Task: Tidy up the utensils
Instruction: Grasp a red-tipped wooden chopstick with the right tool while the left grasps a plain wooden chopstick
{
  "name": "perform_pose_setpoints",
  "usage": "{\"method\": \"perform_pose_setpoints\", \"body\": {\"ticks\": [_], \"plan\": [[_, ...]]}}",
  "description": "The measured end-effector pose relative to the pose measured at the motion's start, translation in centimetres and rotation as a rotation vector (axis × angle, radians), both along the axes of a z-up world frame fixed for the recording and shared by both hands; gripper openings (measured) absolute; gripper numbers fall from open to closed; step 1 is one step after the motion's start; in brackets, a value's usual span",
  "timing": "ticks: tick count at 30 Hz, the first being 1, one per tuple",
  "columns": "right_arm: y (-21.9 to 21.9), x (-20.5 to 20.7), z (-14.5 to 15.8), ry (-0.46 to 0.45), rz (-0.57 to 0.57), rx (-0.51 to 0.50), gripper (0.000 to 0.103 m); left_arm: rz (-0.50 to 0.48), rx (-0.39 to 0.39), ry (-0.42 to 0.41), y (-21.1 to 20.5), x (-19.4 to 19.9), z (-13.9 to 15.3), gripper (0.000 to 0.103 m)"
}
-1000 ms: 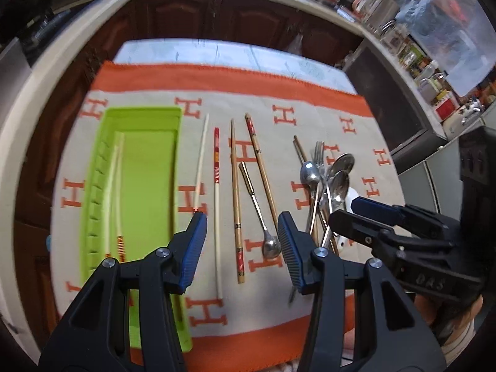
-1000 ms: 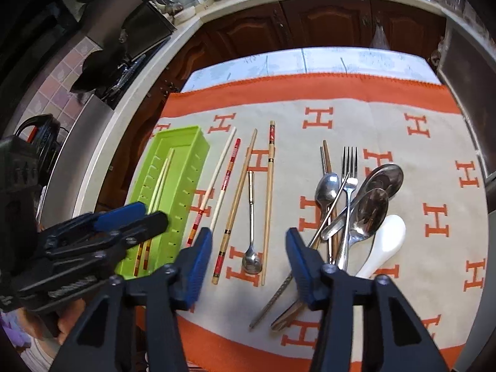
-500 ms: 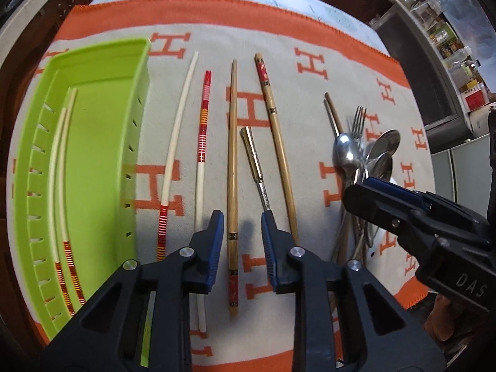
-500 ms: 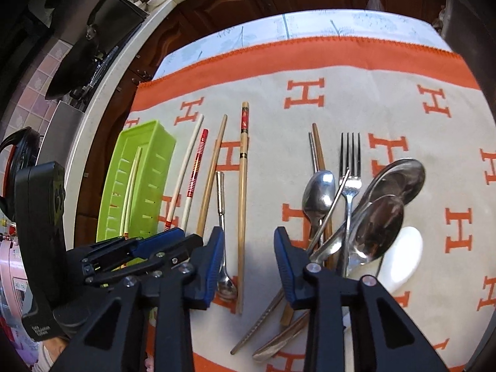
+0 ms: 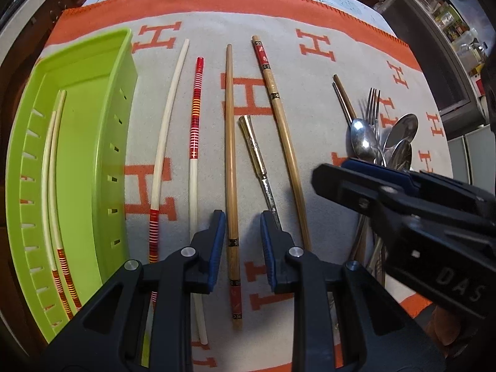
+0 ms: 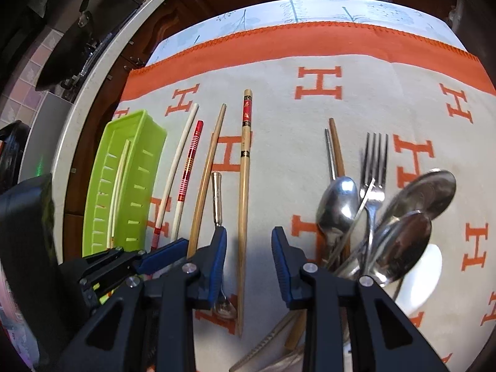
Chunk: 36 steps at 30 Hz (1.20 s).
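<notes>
My left gripper [image 5: 241, 226] hangs low over the cloth, open, with a plain bamboo chopstick [image 5: 230, 142] lying between its fingers, untouched. My right gripper [image 6: 249, 238] is open too, and a red-topped bamboo chopstick [image 6: 245, 179] runs between its fingers. A green tray [image 5: 119, 142] at the left holds two white chopsticks with red bands [image 5: 51, 170]. A white chopstick [image 5: 164, 130] and a red-striped one [image 5: 195, 114] lie beside the tray. A small gold-handled spoon [image 5: 252, 145] rests between the two bamboo chopsticks.
A pile of metal spoons and a fork [image 6: 369, 198] lies to the right, partly over a white ceramic spoon [image 6: 424, 279]. Everything sits on an orange-bordered cloth [image 6: 310, 40]. The two grippers are close side by side. Dark cabinets stand beyond the table.
Both grippers have dropped closer to the cloth and moved forward. Their jaws have narrowed, the left around the plain bamboo chopstick, the right around the red-topped one.
</notes>
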State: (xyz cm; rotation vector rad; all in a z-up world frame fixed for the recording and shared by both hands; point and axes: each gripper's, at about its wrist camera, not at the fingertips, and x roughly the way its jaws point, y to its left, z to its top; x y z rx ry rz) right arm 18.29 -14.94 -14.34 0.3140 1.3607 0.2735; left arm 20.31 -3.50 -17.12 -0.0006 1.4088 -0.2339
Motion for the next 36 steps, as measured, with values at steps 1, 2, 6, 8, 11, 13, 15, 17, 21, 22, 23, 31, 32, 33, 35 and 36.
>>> {"method": "perform_pose_setpoints", "body": {"ticks": [1, 2, 6, 8, 11, 13, 15, 17, 21, 22, 23, 31, 32, 33, 35, 36], "plan": [[0.3, 0.2, -0.2, 0.003, 0.004, -0.007, 0.025, 0.0, 0.001, 0.0, -0.2, 0.1, 0.0, 0.021], [0.6, 0.5, -0.3, 0.006, 0.007, -0.015, 0.024, 0.0, 0.0, 0.0, -0.3, 0.1, -0.1, 0.021], [2.0, 1.3, -1.1, 0.014, 0.027, -0.063, 0.02, 0.002, -0.01, -0.002, 0.2, 0.0, 0.2, 0.021], [2.7, 1.7, -1.7, 0.024, 0.039, -0.098, 0.016, -0.002, -0.009, -0.008, 0.5, -0.2, 0.3, 0.021], [3.4, 1.8, -1.7, 0.002, 0.049, -0.148, 0.011, -0.001, -0.005, -0.018, 1.0, -0.7, 0.5, 0.018], [3.6, 1.8, -1.7, -0.011, 0.052, -0.175, 0.007, 0.001, 0.005, -0.024, 1.2, -0.9, 0.6, 0.013], [3.4, 1.7, -1.8, -0.014, 0.043, -0.168, 0.007, 0.01, 0.016, -0.03, 1.5, -0.9, 0.6, 0.005], [2.9, 1.7, -1.8, -0.01, 0.024, -0.144, 0.006, 0.022, -0.002, -0.031, 2.1, -1.0, 0.7, 0.005], [1.6, 1.0, -1.6, 0.008, -0.025, -0.061, 0.006, 0.03, -0.028, -0.028, 3.1, -1.4, 0.9, 0.005], [1.2, 0.7, -1.4, 0.01, -0.036, -0.036, 0.006, 0.031, -0.039, -0.026, 3.3, -1.6, 1.0, 0.005], [0.8, 0.4, -1.1, 0.008, -0.047, -0.019, 0.006, 0.032, -0.046, -0.027, 3.5, -1.8, 1.2, 0.005], [-0.7, -2.8, 2.4, -0.041, -0.078, 0.095, 0.006, 0.031, -0.122, -0.092, 5.1, -4.7, 5.1, 0.004], [-0.5, -3.2, 2.9, -0.046, -0.078, 0.113, 0.006, 0.031, -0.13, -0.1, 5.4, -5.1, 5.7, 0.004], [-0.5, -3.3, 3.2, -0.049, -0.076, 0.122, 0.006, 0.032, -0.137, -0.11, 5.7, -5.5, 6.3, 0.005], [0.1, -4.1, 4.1, -0.064, -0.065, 0.146, 0.006, 0.036, -0.152, -0.136, 6.6, -6.3, 7.7, 0.004], [0.3, -4.2, 4.4, -0.067, -0.061, 0.154, 0.006, 0.042, -0.155, -0.149, 7.3, -6.7, 8.4, 0.004]]}}
